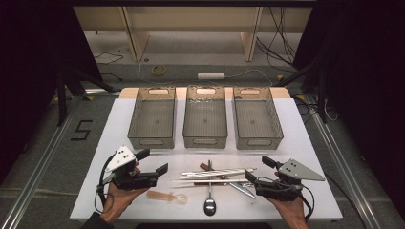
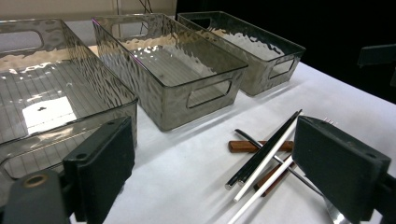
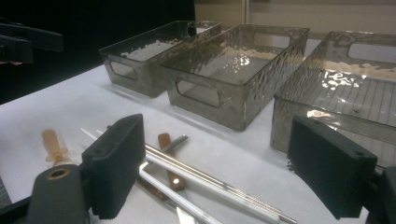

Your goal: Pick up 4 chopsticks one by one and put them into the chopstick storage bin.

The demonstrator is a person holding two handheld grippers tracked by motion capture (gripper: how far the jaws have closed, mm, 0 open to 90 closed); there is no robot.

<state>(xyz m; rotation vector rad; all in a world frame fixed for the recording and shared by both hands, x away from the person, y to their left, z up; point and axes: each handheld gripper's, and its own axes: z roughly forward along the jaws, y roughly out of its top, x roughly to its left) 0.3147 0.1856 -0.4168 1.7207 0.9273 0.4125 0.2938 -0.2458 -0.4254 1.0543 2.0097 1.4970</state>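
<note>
both hand-held grippers, left (image 1: 154, 163) and right (image 1: 257, 169), gape empty beside cutlery pile (image 1: 217, 175).

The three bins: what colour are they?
Smoky grey, see-through bins; clearest in the left gripper view.

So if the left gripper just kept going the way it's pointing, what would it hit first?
Probably the pile of chopsticks and cutlery lying between the two grippers; the left gripper, fingers open, points across the table towards it, though depth is hard to judge.

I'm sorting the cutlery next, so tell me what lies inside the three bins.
Nothing lies inside the left bin, middle bin or right bin: each ribbed floor shows bare through the clear walls. The cutlery pile lies on the white table, in front of them.
</note>
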